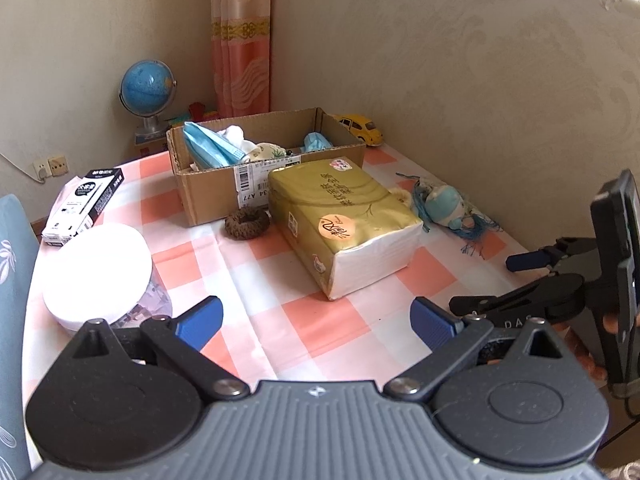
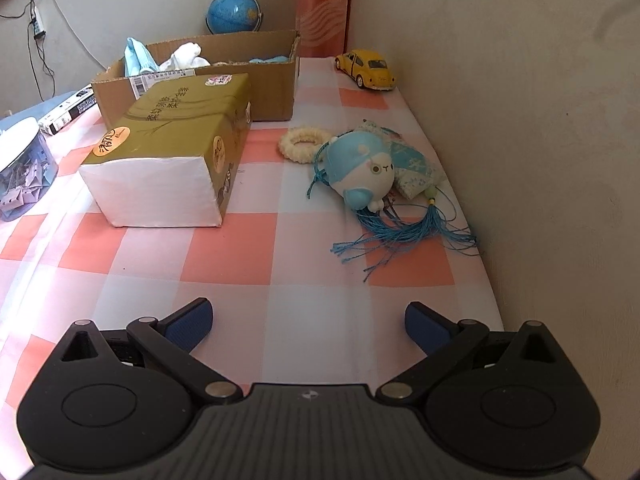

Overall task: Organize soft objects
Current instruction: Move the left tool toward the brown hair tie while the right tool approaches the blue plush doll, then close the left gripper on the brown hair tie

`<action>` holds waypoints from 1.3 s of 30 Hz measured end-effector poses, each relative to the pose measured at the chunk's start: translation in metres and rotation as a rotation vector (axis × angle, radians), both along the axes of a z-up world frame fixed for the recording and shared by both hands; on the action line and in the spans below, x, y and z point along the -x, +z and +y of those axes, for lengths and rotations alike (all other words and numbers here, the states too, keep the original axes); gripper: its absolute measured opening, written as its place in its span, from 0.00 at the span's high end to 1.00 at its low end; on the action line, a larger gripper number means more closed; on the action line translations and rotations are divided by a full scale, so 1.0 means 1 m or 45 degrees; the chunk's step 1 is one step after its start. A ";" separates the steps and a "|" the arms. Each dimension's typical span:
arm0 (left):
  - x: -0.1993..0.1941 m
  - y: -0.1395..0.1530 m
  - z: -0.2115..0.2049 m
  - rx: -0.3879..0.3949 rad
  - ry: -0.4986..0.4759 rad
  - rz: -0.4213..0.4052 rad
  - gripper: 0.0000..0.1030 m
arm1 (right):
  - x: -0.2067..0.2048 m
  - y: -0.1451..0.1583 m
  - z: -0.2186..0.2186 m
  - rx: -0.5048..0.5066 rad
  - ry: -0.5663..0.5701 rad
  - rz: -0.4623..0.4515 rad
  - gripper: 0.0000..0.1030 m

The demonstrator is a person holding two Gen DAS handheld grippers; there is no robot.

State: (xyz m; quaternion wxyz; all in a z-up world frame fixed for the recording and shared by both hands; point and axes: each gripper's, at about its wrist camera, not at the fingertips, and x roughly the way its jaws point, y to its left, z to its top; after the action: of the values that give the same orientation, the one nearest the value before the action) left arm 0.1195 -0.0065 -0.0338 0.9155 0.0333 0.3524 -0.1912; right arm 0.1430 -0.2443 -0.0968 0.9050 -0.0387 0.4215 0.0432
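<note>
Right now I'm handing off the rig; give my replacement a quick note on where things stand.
Left gripper: open, empty, low over the table near its front edge.
Right gripper: open, empty, facing the plush toy.
Cardboard box: already holds face masks and a white cloth.
Still out on the checked tablecloth: tissue pack, brown scrunchie, cream scrunchie, plush toy, tasselled sachet.

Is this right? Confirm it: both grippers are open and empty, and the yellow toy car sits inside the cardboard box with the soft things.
One thing is wrong. The yellow toy car is not in the cardboard box; it stands on the tablecloth beside the box, by the wall, as the right wrist view shows. The rest holds: left gripper and right gripper are both open and empty.
</note>
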 end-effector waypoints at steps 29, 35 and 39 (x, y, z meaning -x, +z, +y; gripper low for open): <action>-0.125 -0.002 0.009 0.019 0.241 0.024 0.43 | 0.013 -0.005 -0.001 -0.007 0.007 -0.103 0.00; -0.143 -0.024 0.008 0.029 0.294 0.114 0.62 | 0.013 -0.004 0.000 -0.005 0.004 -0.099 0.00; -0.155 -0.034 0.002 -0.001 0.326 0.132 0.65 | 0.012 -0.001 0.000 0.000 0.018 -0.063 0.00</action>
State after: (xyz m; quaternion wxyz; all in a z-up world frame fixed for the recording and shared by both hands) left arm 0.2745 -0.0040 -0.0682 0.9130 -0.0214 0.4006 -0.0742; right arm 0.1310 -0.2445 -0.0980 0.9148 -0.0428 0.3987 0.0484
